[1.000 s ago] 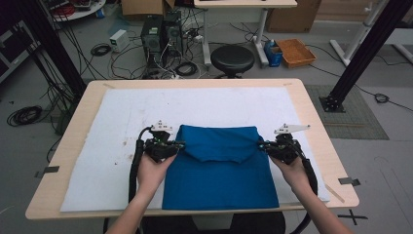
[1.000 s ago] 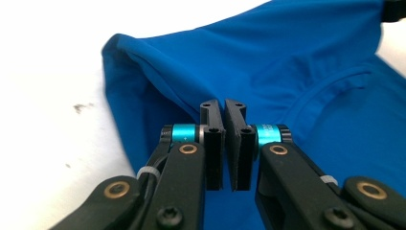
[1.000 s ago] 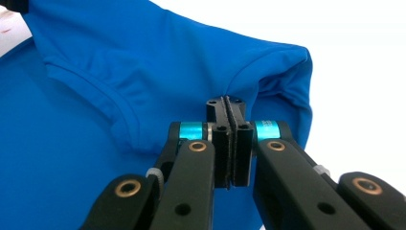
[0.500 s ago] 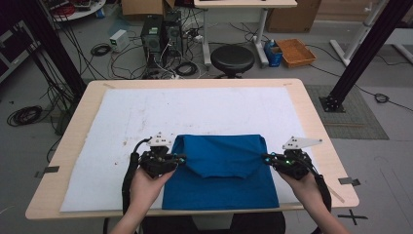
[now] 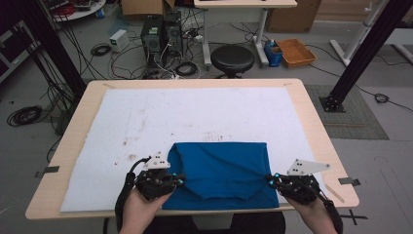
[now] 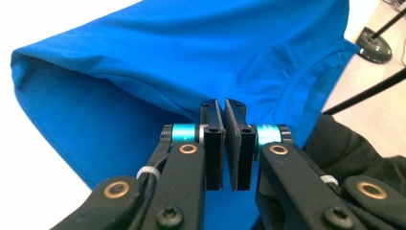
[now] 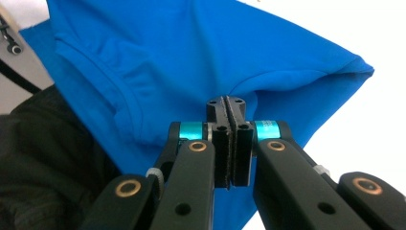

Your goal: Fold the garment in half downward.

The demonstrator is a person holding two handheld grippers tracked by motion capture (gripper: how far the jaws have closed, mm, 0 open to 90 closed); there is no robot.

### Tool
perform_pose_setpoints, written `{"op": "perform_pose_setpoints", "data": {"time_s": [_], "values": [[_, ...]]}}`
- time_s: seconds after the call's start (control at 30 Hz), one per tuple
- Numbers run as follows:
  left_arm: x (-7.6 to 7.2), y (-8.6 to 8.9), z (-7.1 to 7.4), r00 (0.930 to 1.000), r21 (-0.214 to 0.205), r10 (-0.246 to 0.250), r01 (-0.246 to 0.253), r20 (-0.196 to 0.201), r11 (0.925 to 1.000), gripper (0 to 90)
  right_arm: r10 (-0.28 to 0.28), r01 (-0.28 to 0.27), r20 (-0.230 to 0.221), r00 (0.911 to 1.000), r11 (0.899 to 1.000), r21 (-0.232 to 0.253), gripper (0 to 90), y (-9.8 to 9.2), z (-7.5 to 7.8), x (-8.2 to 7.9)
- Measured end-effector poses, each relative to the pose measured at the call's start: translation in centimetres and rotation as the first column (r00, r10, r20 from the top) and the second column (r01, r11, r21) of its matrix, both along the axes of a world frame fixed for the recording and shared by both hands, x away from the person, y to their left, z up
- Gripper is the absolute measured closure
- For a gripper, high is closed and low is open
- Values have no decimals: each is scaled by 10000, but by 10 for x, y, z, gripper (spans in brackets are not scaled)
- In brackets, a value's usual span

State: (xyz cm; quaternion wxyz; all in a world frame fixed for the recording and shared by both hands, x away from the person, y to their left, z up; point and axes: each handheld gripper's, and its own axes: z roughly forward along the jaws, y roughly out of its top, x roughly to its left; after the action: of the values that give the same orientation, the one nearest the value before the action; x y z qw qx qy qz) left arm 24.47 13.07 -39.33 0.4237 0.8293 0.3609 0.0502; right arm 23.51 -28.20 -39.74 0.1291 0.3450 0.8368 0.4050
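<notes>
Blue shirt (image 5: 219, 170) lies folded over on the white mat (image 5: 195, 112), down at the six o'clock edge of the table (image 5: 311, 107), its near hem hanging just past the table's front. Left gripper (image 5: 178, 179) sits at the shirt's nine o'clock side, jaws pinched tight on the cloth there; in the left gripper view (image 6: 225, 115) the two black pads are pressed almost together with blue fabric bunched right at their tips. Right gripper (image 5: 269, 181) is over at the three o'clock side, also clamped shut on the shirt's edge; the right gripper view (image 7: 226, 106) shows its pads squeezed together with a fold of cloth drawn into them. Between the two grips the upper layer is pulled taut, and a shallow crease runs from each pinch toward the middle. Collar seam (image 6: 306, 81) shows in the left gripper view, at about two o'clock from the jaws. Both hands come in from six o'clock, one behind each gripper.
</notes>
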Motion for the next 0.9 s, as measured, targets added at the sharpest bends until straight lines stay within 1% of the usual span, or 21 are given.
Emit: {"op": "perform_pose_setpoints", "data": {"time_s": [0.1, 0.17, 0.23, 0.3, 0.37, 0.53, 0.7, 0.73, 0.77, 0.8, 0.83, 0.9], "values": [[-5, 0, -2, 9999, -33, -48, 48, -102, 10000, 861, 55, -54, 63, 10000, 9999, -102, 899, 0, -1, -9], [-7, 1, -3, 9998, -50, -99, 98, -193, 9999, 861, 98, -97, 90, 9999, 9999, -79, 899, -1, 0, -13], [-10, 2, -5, 9996, -107, -117, 114, -248, 9999, 861, 136, -135, 120, 9998, 9999, -60, 900, -1, 0, -16], [-13, 3, -6, 9995, -94, -144, 141, -284, 9999, 861, 194, -192, 171, 9997, 9997, -141, 899, -1, 0, -19], [-16, 5, -8, 9992, -88, -156, 153, -374, 9998, 861, 232, -230, 135, 9996, 9996, -185, 899, -1, -2, -21], [-20, 6, -12, 9986, 67, -206, 210, -480, 9998, 861, 277, -273, 136, 9995, 9991, -324, 899, -2, -4, -26], [-20, 2, -18, 9980, 332, -303, 322, -560, 9989, 857, 361, -351, 133, 9993, 9972, -657, 898, -1, -10, -30], [-20, 2, -19, 9978, 442, -343, 368, -576, 9983, 846, 352, -342, 131, 9993, 9969, -707, 897, -1, -12, -30], [-20, 1, -20, 9975, 557, -315, 350, -633, 9978, 800, 378, -367, 129, 9992, 9964, -769, 875, -1, -13, -30], [-20, 1, -21, 9977, 704, -191, 237, -647, 9972, 728, 345, -333, 135, 9993, 9963, -795, 829, -1, -14, -30], [-19, 1, -22, 9981, 800, -55, 104, -617, 9967, 672, 290, -279, 136, 9995, 9968, -754, 817, -2, -14, -30], [-17, 2, -21, 9990, 817, 83, -47, -437, 9966, 644, 187, -170, 244, 9995, 9975, -691, 770, -4, -13, -28]]}}
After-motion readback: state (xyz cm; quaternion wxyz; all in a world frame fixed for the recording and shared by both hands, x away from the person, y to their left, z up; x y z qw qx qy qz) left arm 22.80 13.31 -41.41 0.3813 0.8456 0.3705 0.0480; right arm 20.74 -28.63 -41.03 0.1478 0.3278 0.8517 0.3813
